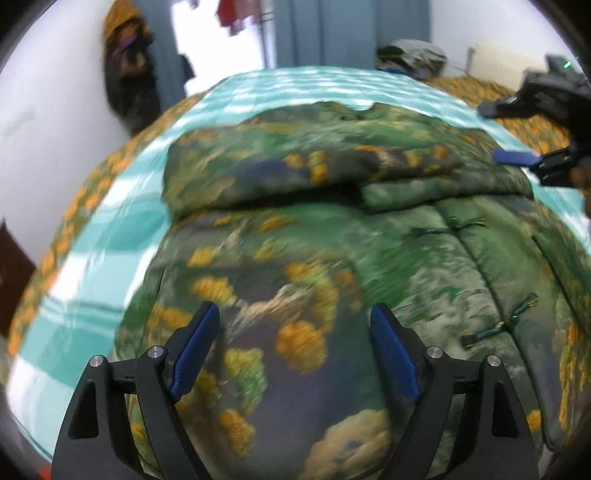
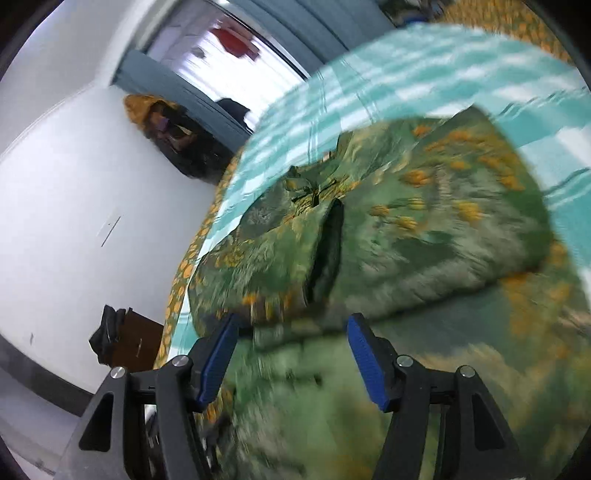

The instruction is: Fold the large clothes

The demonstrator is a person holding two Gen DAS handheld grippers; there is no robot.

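Spread wide and empty, the left gripper (image 1: pixel 293 354) hovers over the floral garment (image 1: pixel 332 258). At two o'clock the right gripper (image 2: pixel 291 360) gapes too. Nudging the folded sleeve (image 1: pixel 295 173) could undo it.

Bed cover: we see a teal and white checked sheet (image 1: pixel 110 229) spread over the bed, with an orange flowered cover (image 1: pixel 55 243) showing along its edges.
Far corner: we make out a heap of dark and grey cloth (image 1: pixel 413 55) at the bed's far end, too blurred to name.
Wall: we see clothes hanging on the white wall (image 2: pixel 173 129), topped by something yellow-brown.
Window: we note grey-blue curtains (image 1: pixel 317 33) and red garments (image 2: pixel 236 40) hanging in the bright opening.
Floor side: we spot a brown cabinet (image 2: pixel 136 343) with dark cloth draped on it.
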